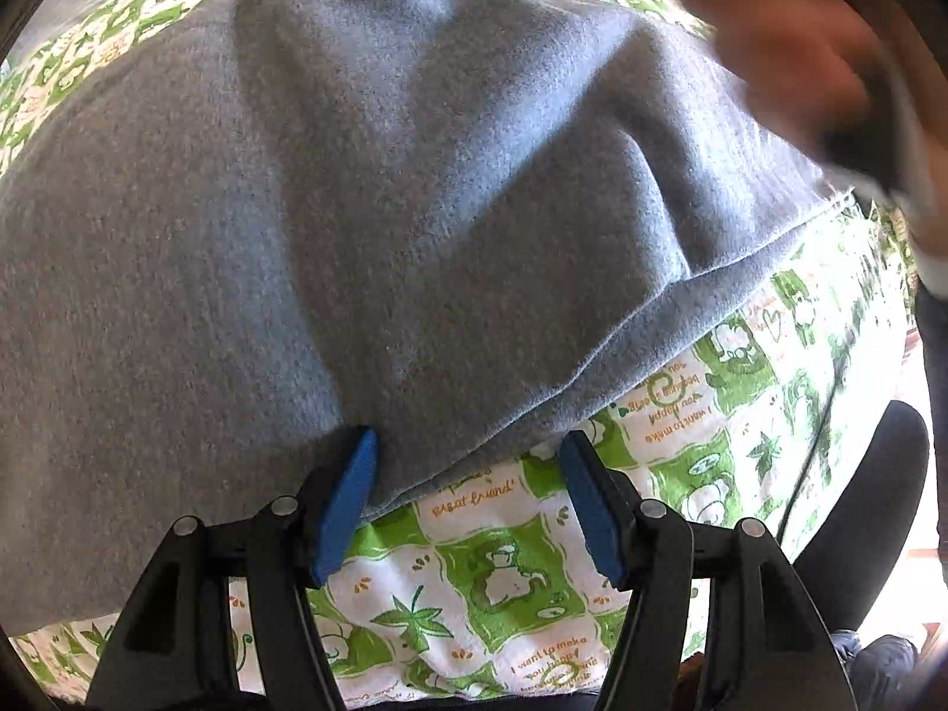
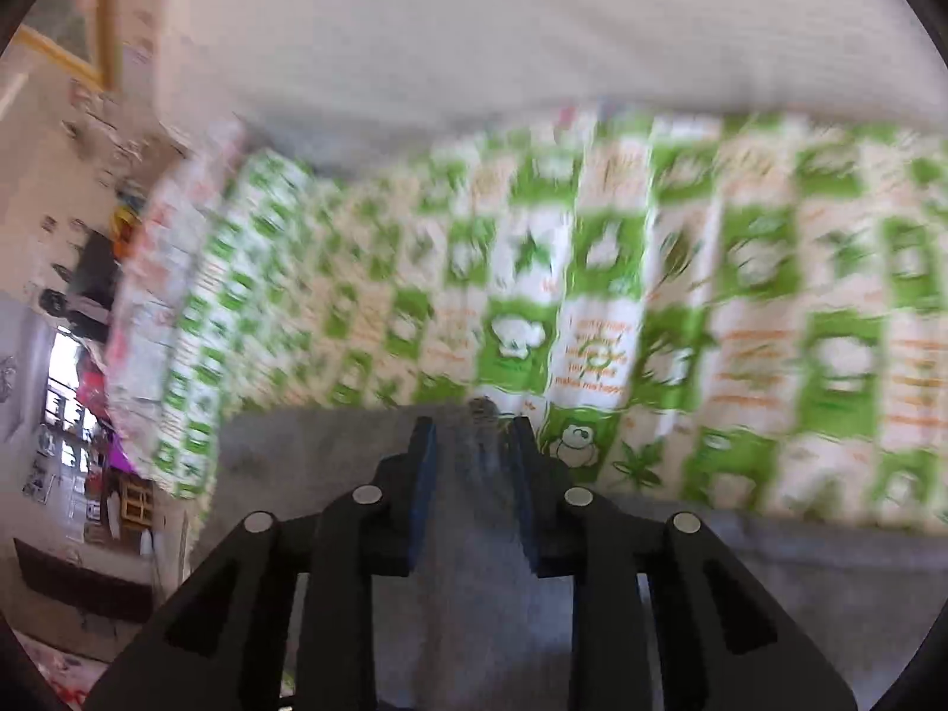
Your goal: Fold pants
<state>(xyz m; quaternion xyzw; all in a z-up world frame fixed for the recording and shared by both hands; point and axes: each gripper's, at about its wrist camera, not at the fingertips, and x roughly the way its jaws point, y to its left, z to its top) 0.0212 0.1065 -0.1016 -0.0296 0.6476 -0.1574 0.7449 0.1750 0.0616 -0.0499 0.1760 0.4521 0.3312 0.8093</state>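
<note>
Holding your left gripper [image 1: 468, 444] wide over the grey pants [image 1: 355, 207] hem, gripping nothing | right gripper [image 2: 471, 432] narrowed around pants fabric | pants on bedsheet [image 1: 503, 580] reading "I want to make you happy"

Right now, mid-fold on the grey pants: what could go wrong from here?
1. The left gripper is open over the pants hem; closing could pinch the green sheet too.
2. The right gripper has fabric bunched between its pads; the view is blurred, so the grip may slip.
</note>
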